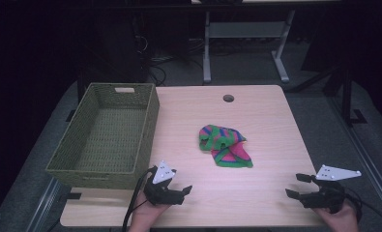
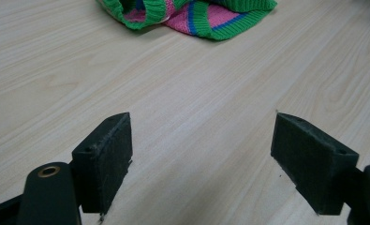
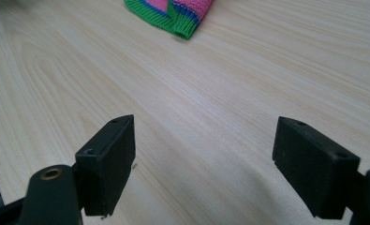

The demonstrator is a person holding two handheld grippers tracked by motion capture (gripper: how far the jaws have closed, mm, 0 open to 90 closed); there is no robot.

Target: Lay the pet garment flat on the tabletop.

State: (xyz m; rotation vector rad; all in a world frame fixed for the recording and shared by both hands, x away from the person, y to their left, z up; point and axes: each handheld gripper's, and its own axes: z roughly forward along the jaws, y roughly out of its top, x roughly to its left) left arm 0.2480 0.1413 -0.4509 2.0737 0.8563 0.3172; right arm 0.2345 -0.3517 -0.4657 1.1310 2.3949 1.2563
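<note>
A crumpled knitted cloth (image 1: 225, 145) with green, pink and blue stripes lies near the middle of the light wooden table (image 1: 266, 116). My left gripper (image 1: 181, 186) rests near the table's front edge, left of and nearer than the cloth, open and empty. My right gripper (image 1: 295, 185) sits at the front right corner, also open with nothing in it. In the left gripper view the jaws (image 2: 201, 159) stand wide apart over bare wood, and the cloth (image 2: 196, 11) lies well ahead. The right gripper view shows its jaws (image 3: 203, 164) spread too, with the cloth's edge (image 3: 173, 11) far ahead.
An empty green woven basket (image 1: 106, 135) stands on the table's left side, just behind the left gripper. A round cable hole (image 1: 228, 98) is at the table's back edge. Beyond the table are dark floor and a grey desk frame (image 1: 246, 34).
</note>
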